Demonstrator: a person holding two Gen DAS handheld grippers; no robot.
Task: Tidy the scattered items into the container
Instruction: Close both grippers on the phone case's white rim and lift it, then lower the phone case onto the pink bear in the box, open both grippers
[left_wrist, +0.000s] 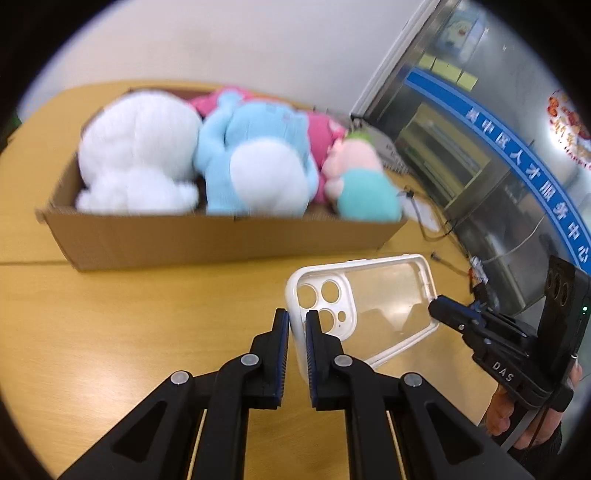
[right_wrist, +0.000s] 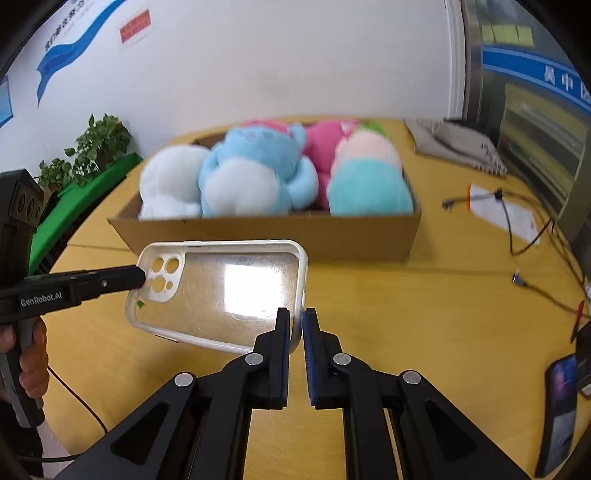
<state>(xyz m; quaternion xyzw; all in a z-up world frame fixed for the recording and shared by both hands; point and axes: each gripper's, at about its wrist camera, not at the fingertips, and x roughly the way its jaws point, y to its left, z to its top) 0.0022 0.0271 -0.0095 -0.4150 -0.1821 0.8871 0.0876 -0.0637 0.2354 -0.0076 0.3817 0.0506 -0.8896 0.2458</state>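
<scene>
A clear phone case (left_wrist: 373, 306) with a white rim hangs in the air above the yellow table (left_wrist: 110, 332), held at both ends. My left gripper (left_wrist: 297, 317) is shut on the rim at the camera-cutout end. My right gripper (right_wrist: 298, 317) is shut on the rim at the opposite end of the phone case (right_wrist: 221, 291). In the right wrist view the left gripper (right_wrist: 138, 277) reaches in from the left; in the left wrist view the right gripper (left_wrist: 437, 308) comes in from the right. Beyond stands the cardboard box (left_wrist: 221, 240), filled with plush toys (left_wrist: 255, 158).
The cardboard box (right_wrist: 277, 236) holds white, blue, pink and teal plush toys (right_wrist: 258, 173). Cables (right_wrist: 517, 229) and a paper lie on the table to the right, a dark phone (right_wrist: 561, 398) near the right edge, and a grey folded cloth (right_wrist: 454, 144) behind. A plant (right_wrist: 92, 147) stands left.
</scene>
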